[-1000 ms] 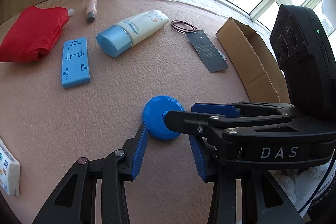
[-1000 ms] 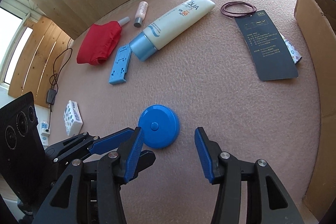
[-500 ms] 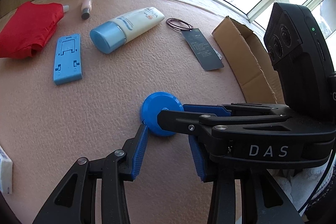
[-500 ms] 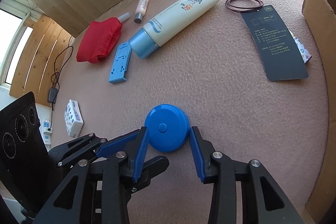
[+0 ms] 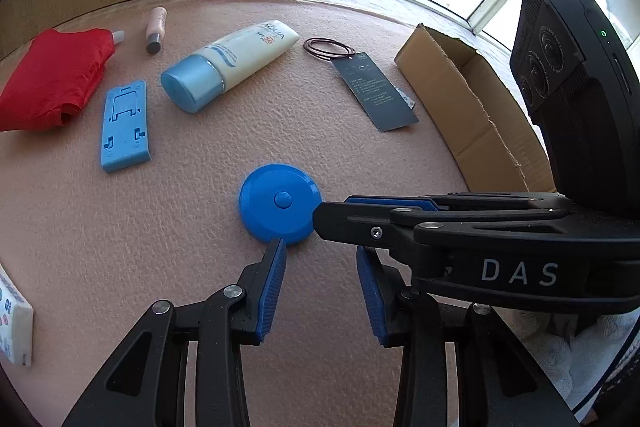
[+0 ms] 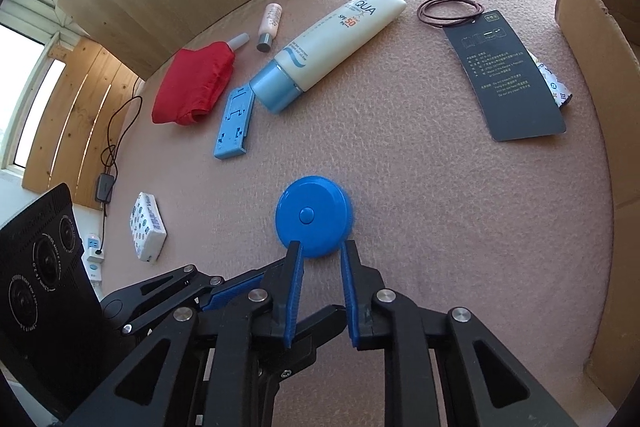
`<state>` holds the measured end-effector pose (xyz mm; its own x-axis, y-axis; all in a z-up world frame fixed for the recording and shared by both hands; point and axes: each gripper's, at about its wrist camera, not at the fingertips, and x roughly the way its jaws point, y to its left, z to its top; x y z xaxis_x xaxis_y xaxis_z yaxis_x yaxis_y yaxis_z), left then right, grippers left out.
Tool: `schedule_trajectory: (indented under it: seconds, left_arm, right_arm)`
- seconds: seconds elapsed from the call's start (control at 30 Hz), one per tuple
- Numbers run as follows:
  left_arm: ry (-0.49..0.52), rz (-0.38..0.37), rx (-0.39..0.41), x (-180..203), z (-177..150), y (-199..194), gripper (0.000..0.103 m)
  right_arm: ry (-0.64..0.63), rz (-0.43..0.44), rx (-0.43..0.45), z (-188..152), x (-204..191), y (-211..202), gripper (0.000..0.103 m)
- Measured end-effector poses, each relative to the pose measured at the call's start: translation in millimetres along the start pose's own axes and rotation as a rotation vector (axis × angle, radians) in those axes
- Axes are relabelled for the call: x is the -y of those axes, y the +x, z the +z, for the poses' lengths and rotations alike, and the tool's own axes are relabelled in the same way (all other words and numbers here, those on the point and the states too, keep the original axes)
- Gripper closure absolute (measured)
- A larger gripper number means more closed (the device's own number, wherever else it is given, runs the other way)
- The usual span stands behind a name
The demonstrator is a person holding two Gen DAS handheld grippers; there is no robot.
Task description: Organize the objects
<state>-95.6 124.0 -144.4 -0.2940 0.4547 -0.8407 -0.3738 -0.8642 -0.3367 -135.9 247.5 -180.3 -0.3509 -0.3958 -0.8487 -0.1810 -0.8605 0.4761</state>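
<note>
blue disc nipped by closing right jaws; only left view shows the left jaws open.

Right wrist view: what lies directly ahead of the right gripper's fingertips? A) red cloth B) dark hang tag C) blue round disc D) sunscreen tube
C: the blue round disc sits just past the right gripper, its near edge between the fingertips.
</note>
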Motion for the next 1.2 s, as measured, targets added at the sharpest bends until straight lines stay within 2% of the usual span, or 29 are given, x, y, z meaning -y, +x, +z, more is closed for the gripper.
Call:
schedule_trajectory:
  seconds: [0.1, 0.17, 0.2, 0.33, 0.57, 0.7, 1.2]
  left_arm:
    - [0.004, 0.035, 0.011, -6.0, 3.4, 1.5, 0.054]
    - [0.026, 0.061, 0.011, -7.6, 6.2, 5.1, 0.049]
    - [0.038, 0.073, 0.01, -7.8, 7.9, 7.4, 0.049]
    - [0.068, 0.071, 0.031, -6.8, 12.6, 11.0, 0.049]
    - [0.033, 0.033, 0.031, -11.5, 15.9, 17.2, 0.049]
    - [0.021, 0.037, 0.04, -11.6, 16.9, 16.5, 0.052]
    - [0.044, 0.04, 0.067, 10.0, 24.6, 4.8, 0.053]
  right_arm:
    - [-0.003, -0.003, 0.008, 2.9, 1.8, -1.9, 0.081]
    - [0.005, -0.016, 0.023, 7.0, 2.4, -2.2, 0.066]
    - [0.009, -0.013, 0.023, 9.5, 3.2, -1.1, 0.064]
    - [0.037, 0.013, 0.0, 18.6, 5.8, 8.7, 0.064]
    - [0.033, 0.018, -0.023, 24.6, 3.5, 18.1, 0.064]
    - [0.02, 0.016, -0.036, 24.4, -0.9, 20.2, 0.066]
    - [0.033, -0.018, 0.009, 19.8, -0.7, 0.8, 0.072]
